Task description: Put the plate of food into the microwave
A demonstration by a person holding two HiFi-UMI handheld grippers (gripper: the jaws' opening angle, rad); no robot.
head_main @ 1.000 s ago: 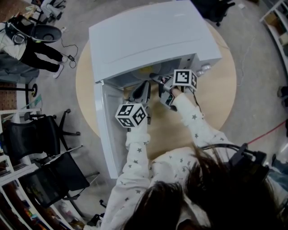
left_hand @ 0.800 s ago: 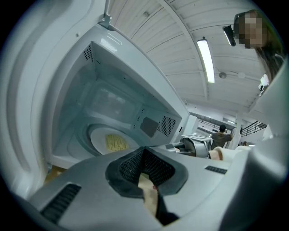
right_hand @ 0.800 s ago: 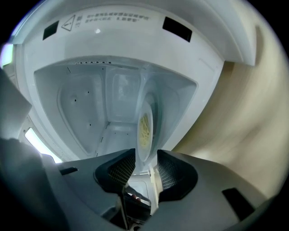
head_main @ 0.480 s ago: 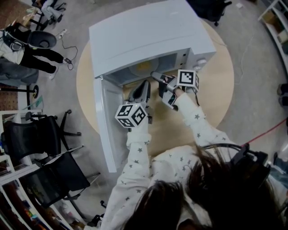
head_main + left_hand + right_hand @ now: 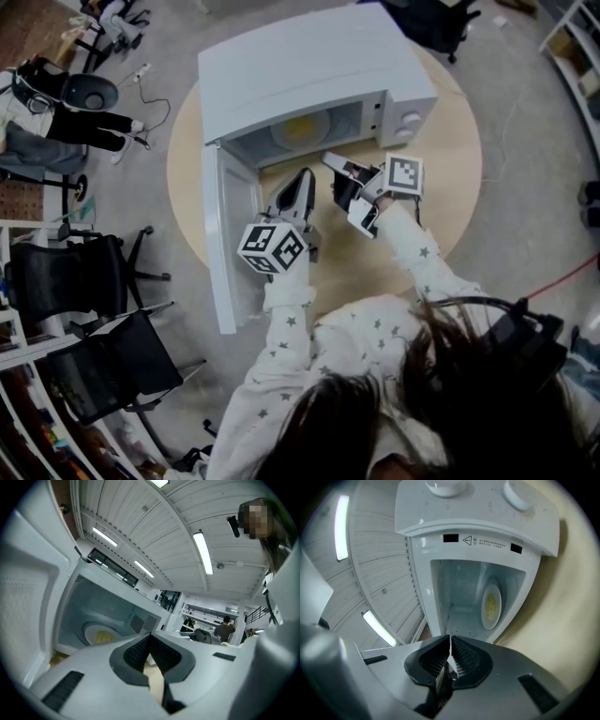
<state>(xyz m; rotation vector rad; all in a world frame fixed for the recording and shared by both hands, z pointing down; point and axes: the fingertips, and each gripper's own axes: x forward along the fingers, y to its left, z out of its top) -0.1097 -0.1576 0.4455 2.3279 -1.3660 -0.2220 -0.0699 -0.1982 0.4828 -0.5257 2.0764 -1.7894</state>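
Microwave (image 5: 309,66) stood at the far side of a round wooden table (image 5: 441,187). Its door (image 5: 225,234) is swung fully open toward the near left. Two dials (image 5: 409,125) are seen on the right-hand panel.

Cavity contents: one pale plate (image 5: 300,129) is laid flat on the cavity floor, roughly centred, with a patch of yellow food (image 5: 303,126) on it. Nothing else is made out in the cavity. In the right gripper view the same plate (image 5: 491,606) is seen deep in the opening, toward its right wall as framed. In the left gripper view the plate (image 5: 101,634) is seen low in the cavity, left of the jaws.

Left gripper (image 5: 305,174) is held over the table just outside the microwave mouth and is pointed far, toward the cavity. Its jaws are pressed together at the tips, with nothing between them. The plate is beyond those tips and is not touched.

Right gripper (image 5: 328,157) is held to the right of the left one, near the right edge of the opening, with its tips angled far and left. Its jaws are closing, the pads (image 5: 459,656) nearly met, and nothing is caught between them. The plate lies past the tips inside the cavity, clear of both grippers.
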